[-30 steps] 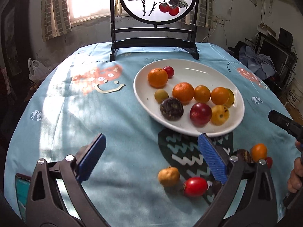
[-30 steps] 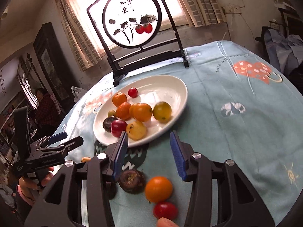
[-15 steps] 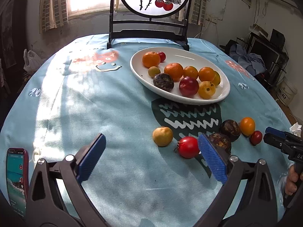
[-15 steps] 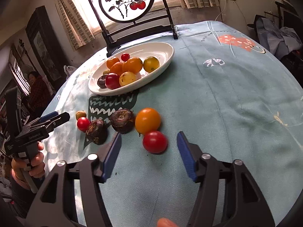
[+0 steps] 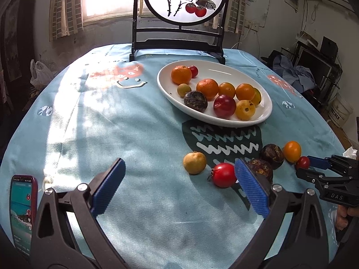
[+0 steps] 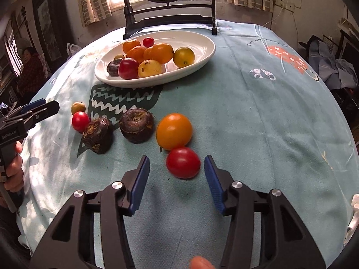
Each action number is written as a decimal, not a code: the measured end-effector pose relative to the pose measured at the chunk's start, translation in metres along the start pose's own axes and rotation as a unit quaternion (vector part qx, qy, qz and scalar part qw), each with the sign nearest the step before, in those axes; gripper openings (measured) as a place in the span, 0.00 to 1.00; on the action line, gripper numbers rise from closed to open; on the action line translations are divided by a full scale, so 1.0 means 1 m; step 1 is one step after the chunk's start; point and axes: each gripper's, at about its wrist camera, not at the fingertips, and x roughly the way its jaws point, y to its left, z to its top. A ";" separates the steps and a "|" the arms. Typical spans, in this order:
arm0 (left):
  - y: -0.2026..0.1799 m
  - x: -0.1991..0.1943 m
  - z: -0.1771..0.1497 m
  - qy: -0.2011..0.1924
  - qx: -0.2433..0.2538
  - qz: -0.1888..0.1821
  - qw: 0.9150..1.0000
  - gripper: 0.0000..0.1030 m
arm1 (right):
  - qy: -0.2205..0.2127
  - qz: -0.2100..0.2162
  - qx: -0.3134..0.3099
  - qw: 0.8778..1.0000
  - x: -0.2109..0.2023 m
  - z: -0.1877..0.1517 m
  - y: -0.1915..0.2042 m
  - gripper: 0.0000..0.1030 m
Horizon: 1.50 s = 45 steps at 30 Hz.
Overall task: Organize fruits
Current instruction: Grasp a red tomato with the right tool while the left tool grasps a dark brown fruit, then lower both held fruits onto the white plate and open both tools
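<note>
Plate (image 6: pixel 202 53) at 12 o'clock holds ten fruits; six remain on the cloth, running 9 to 6 o'clock. Left gripper (image 5: pixel 179 186) spread, empty; right gripper (image 6: pixel 177 179) jaws just closing around the red tomato (image 6: pixel 182 162), pads not yet touching.

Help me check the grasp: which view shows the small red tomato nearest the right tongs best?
The right wrist view: the small red tomato sits large between the open right tongs. In the left wrist view it is tiny, partly hidden.
</note>
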 end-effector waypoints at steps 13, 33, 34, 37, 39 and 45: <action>-0.063 -0.020 -0.011 -0.030 0.149 -0.105 0.983 0.89 | -0.043 0.012 0.048 0.998 -0.020 -0.007 -0.018 0.29; -0.112 0.045 -0.008 0.093 0.314 -0.138 0.935 0.58 | -0.044 0.024 0.057 0.997 -0.020 -0.007 -0.020 0.29; -0.113 0.048 -0.008 0.098 0.320 -0.137 0.932 0.57 | -0.044 0.025 0.058 0.997 -0.020 -0.007 -0.020 0.29; -0.114 0.052 -0.008 0.105 0.329 -0.136 0.929 0.54 | -0.045 0.028 0.059 0.997 -0.021 -0.008 -0.021 0.29; -0.113 0.052 -0.006 0.106 0.325 -0.134 0.930 0.47 | -0.044 0.031 0.062 0.997 -0.021 -0.008 -0.022 0.29; -0.109 0.049 -0.008 0.099 0.297 -0.142 0.939 0.46 | -0.047 0.039 0.071 0.996 -0.021 -0.008 -0.025 0.29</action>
